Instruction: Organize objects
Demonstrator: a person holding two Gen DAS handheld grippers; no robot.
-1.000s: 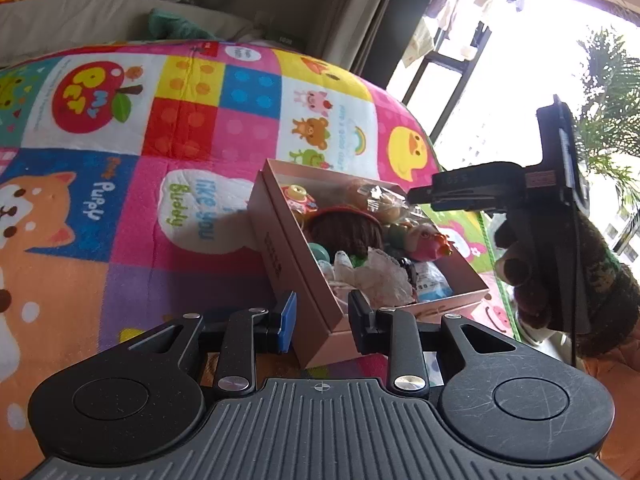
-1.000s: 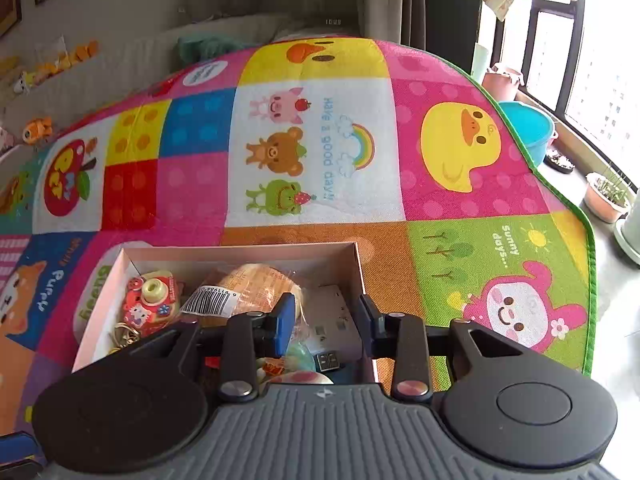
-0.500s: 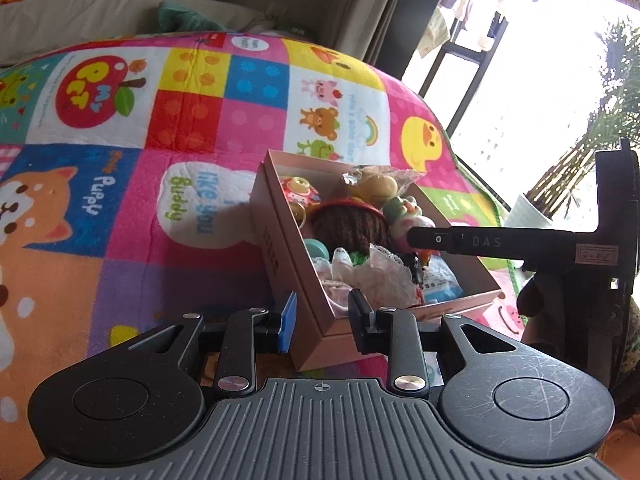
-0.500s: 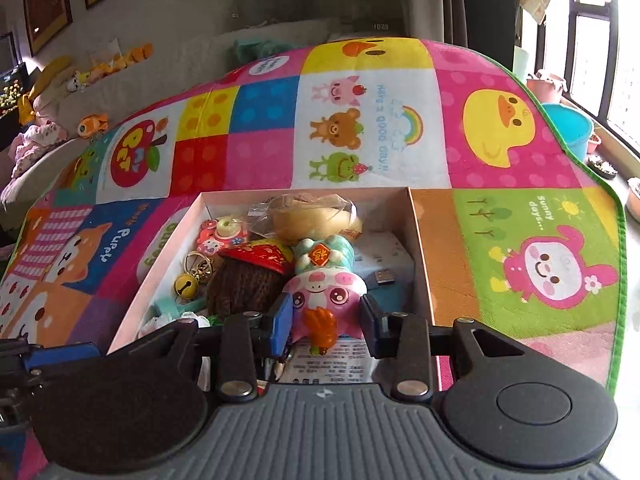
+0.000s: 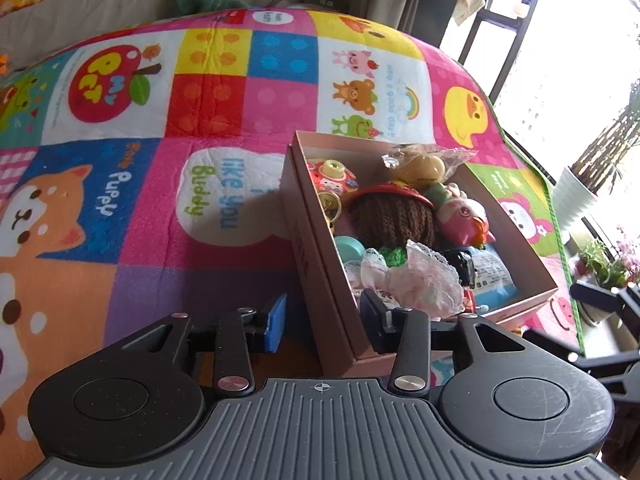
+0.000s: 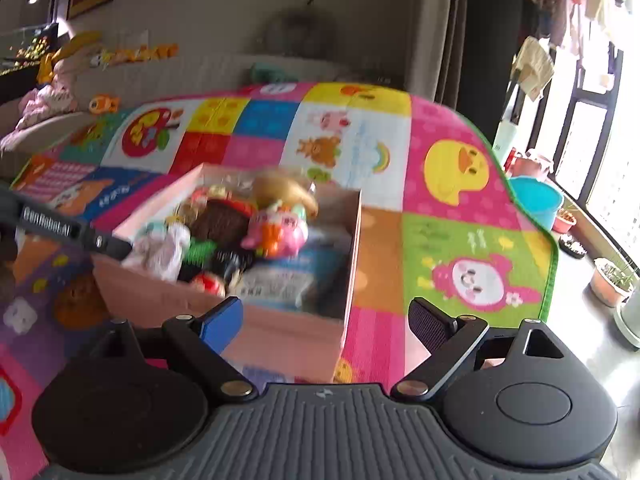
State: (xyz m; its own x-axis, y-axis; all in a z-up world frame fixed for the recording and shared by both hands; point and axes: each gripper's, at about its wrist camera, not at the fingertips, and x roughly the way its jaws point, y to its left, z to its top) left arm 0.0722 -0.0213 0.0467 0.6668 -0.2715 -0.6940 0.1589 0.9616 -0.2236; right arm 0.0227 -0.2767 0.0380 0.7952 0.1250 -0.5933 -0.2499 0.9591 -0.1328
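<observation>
A pink cardboard box [image 5: 305,240] lies on the colourful play mat [image 5: 120,200], full of small toys. Among them are a pink pig figure [image 5: 464,216], a brown knitted piece [image 5: 392,220] and a lace bundle [image 5: 420,276]. My left gripper [image 5: 324,320] straddles the box's near corner wall. Its jaws are opening and the blue pad [image 5: 276,324] stands clear of the wall. My right gripper [image 6: 328,316] hangs in front of the box [image 6: 280,336] with its jaws opening wide and nothing pressed between them. The pig figure [image 6: 276,232] rests in the box.
The mat's green edge [image 6: 552,248] runs along the right, with bare floor beyond it. A blue basin [image 6: 536,204] and plant pots [image 6: 608,284] stand by the window. A white planter [image 5: 572,204] shows on the right. A sofa with plush toys [image 6: 52,92] is at the back left.
My right gripper has drawn back from over the box and its jaws have spread wide. My left gripper's jaws have widened off the box wall they pinched.
</observation>
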